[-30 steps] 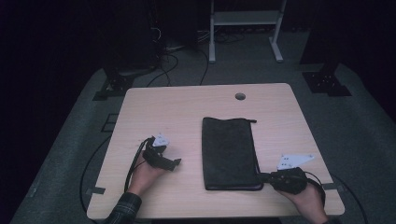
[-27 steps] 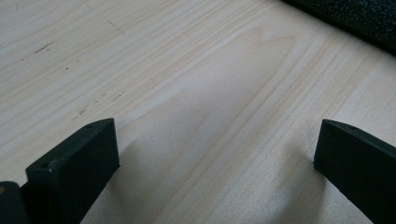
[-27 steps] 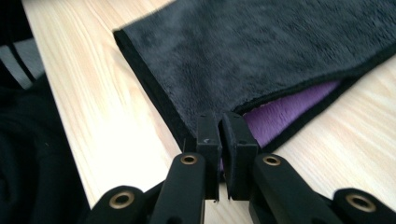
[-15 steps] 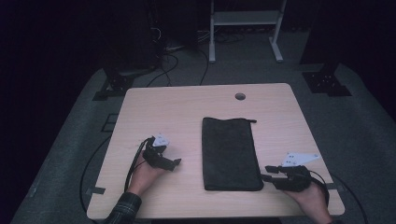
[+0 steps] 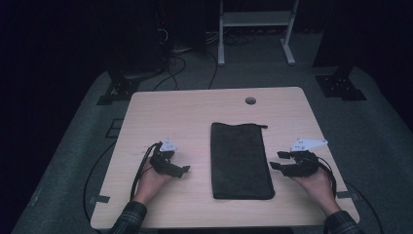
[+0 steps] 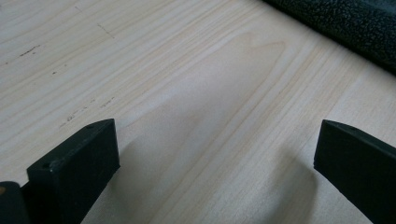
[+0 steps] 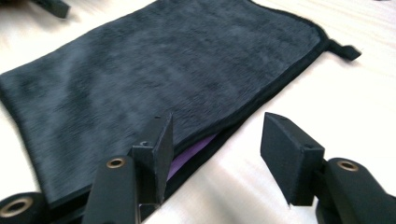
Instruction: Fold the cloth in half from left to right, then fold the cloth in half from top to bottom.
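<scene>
A dark folded towel (image 5: 241, 158) lies lengthwise at the middle of the wooden table (image 5: 195, 112). My right gripper (image 5: 276, 160) rests on the table at the towel's right edge, jaws open and pointing at it. In the right gripper view the right gripper (image 7: 219, 135) straddles that edge of the towel (image 7: 163, 70). A purple layer (image 7: 191, 154) peeks out beneath the hem. My left gripper (image 5: 184, 170) lies left of the towel, open over bare wood. In the left gripper view the left gripper (image 6: 215, 140) holds nothing, and the towel (image 6: 345, 23) crosses the top right corner.
A round cable hole (image 5: 250, 100) sits near the table's far edge. Beyond the table stand a white metal frame (image 5: 253, 19) and tangled cables (image 5: 180, 53) on the dark floor. Each gripper's cable trails back along the forearm.
My right gripper has moved from the towel's near right corner farther up along its right edge. The left gripper and the towel have stayed put.
</scene>
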`<state>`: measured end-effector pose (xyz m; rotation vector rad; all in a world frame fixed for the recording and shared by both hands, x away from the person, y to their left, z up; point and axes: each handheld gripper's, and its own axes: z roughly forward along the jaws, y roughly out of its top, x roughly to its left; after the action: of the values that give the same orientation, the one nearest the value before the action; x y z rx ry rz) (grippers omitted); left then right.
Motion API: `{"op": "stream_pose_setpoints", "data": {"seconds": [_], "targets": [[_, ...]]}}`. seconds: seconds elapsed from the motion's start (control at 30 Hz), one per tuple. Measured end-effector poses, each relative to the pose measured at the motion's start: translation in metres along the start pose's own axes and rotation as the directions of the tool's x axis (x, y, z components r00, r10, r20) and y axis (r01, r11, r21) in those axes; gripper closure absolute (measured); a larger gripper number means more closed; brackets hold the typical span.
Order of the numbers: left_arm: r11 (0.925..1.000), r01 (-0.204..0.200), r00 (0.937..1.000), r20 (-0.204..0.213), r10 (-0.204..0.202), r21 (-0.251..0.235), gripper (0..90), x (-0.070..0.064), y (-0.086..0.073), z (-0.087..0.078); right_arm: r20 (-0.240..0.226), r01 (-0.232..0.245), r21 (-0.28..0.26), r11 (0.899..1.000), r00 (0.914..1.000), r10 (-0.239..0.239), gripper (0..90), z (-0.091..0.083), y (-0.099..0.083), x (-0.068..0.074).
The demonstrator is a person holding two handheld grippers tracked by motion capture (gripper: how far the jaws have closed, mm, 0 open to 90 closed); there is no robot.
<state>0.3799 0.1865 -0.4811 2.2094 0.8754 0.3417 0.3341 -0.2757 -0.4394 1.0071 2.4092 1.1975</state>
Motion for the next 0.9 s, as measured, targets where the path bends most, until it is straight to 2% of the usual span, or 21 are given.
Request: {"op": "stream_pose_setpoints", "data": {"seconds": [0.13, 0.23, 0.33, 0.47, 0.67, 0.9], "targets": [[0.9999, -0.003, 0.9999, 0.017, 0.003, 0.014, 0.0, 0.000, 0.007, 0.003, 0.021, 0.000, -0.011, 1.000, 0.9998, 0.000, 39.8, 0.009, 0.010, -0.010], [0.9999, -0.011, 0.9997, 0.023, 0.011, 0.004, 0.0, 0.001, 0.015, 0.006, 0.035, -0.005, -0.014, 1.000, 0.9994, 0.006, 38.2, 0.014, 0.017, -0.018], [0.9999, -0.011, 0.9992, 0.039, 0.010, 0.013, 0.0, 0.002, 0.026, 0.013, 0.044, -0.016, -0.014, 1.000, 0.9989, 0.017, 36.8, 0.020, 0.026, -0.026], [0.9999, -0.012, 0.9984, 0.056, 0.012, -0.001, 0.0, 0.004, 0.044, 0.019, 0.063, -0.013, -0.033, 0.999, 0.9979, 0.015, 36.8, 0.027, 0.038, -0.036], [0.9985, -0.036, 0.9960, 0.080, 0.039, -0.041, 10.0, 0.005, 0.074, 0.029, 0.086, 0.005, -0.035, 0.999, 0.9963, -0.002, 36.5, 0.040, 0.057, -0.046], [0.9966, -0.062, 0.9956, 0.067, 0.065, -0.055, 18.3, 0.010, 0.102, 0.048, 0.099, 0.006, -0.016, 1.000, 0.9951, -0.005, 35.3, 0.064, 0.078, -0.064]]}}
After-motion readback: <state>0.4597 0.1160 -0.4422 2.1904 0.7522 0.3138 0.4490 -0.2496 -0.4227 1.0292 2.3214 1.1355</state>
